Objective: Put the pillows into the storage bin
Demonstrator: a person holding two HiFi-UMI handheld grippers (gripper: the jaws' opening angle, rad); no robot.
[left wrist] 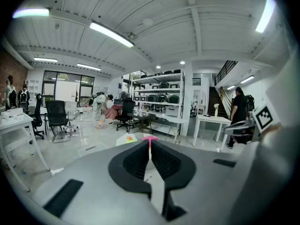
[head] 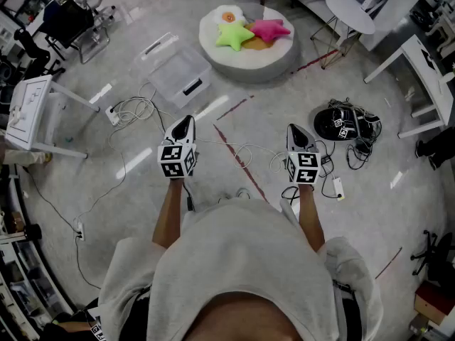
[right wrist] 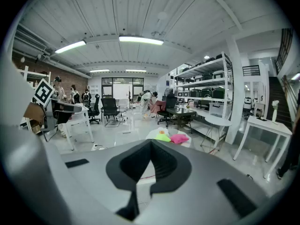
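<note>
On a round white cushion [head: 249,54] far ahead lie three pillows: a green star pillow [head: 235,35], a pink star pillow [head: 270,28] and a fried-egg pillow [head: 229,15]. A clear storage bin [head: 178,73] stands on the floor left of the cushion, its lid [head: 158,46] behind it. My left gripper [head: 186,121] and right gripper [head: 293,131] are both shut and empty, held side by side well short of the bin. The right gripper view shows the green pillow [right wrist: 161,136] and pink pillow [right wrist: 179,138] past my right gripper [right wrist: 150,142]. My left gripper [left wrist: 150,143] points toward the cushion [left wrist: 126,138].
White cables [head: 135,109] and a power strip [head: 112,114] trail over the floor near the bin. A black headset pile [head: 346,124] lies right. A white stand [head: 32,112] is left, a round table [head: 350,13] and white desk [head: 426,69] right. People stand far back.
</note>
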